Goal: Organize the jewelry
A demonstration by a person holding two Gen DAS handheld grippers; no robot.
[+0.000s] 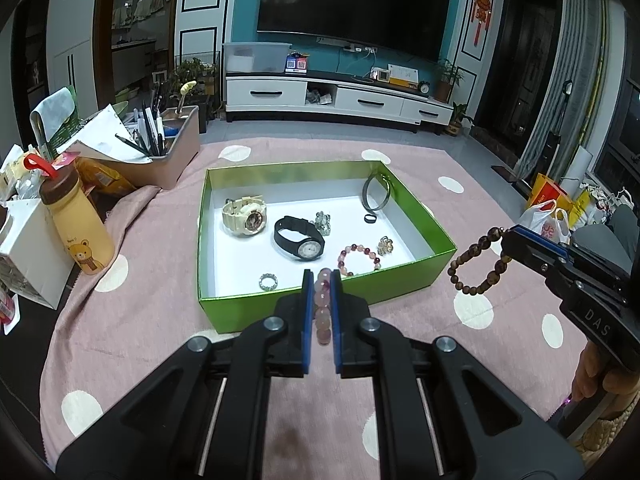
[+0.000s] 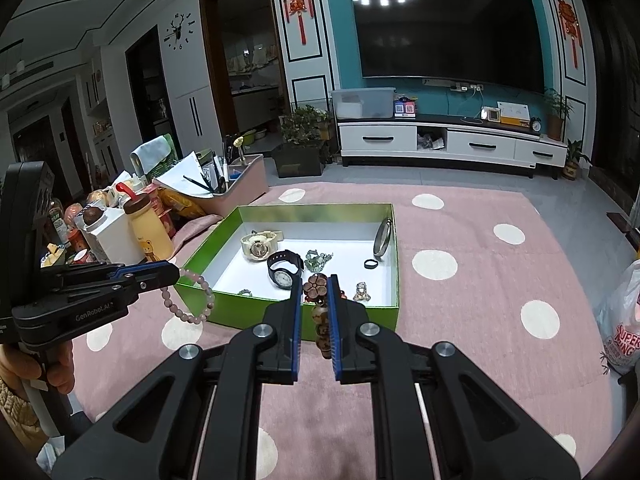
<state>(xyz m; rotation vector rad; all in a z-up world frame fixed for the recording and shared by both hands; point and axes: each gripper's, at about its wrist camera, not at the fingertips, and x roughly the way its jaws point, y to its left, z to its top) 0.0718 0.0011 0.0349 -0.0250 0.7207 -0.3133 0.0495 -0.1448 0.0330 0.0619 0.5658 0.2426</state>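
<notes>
A green box (image 1: 224, 312) (image 2: 224, 308) with a white floor stands on the pink dotted cloth. In it lie a cream watch (image 1: 245, 215), a black watch (image 1: 299, 238), a bead bracelet (image 1: 357, 259), rings and a dark bangle (image 1: 376, 192). My left gripper (image 1: 322, 276) is shut on a pink bead bracelet (image 1: 322, 308) (image 2: 188, 300), held just in front of the box's near wall. My right gripper (image 2: 315, 282) is shut on a brown wooden bead bracelet (image 2: 316, 286) (image 1: 478, 266), held to the right of the box.
At the left stand a yellow bear bottle (image 1: 78, 232), a white carton (image 1: 28, 252), snack bags and a pink bin (image 1: 168, 160) with pens and papers. Plastic bags (image 1: 550, 220) lie at the right. A TV cabinet (image 1: 336, 100) stands beyond the table.
</notes>
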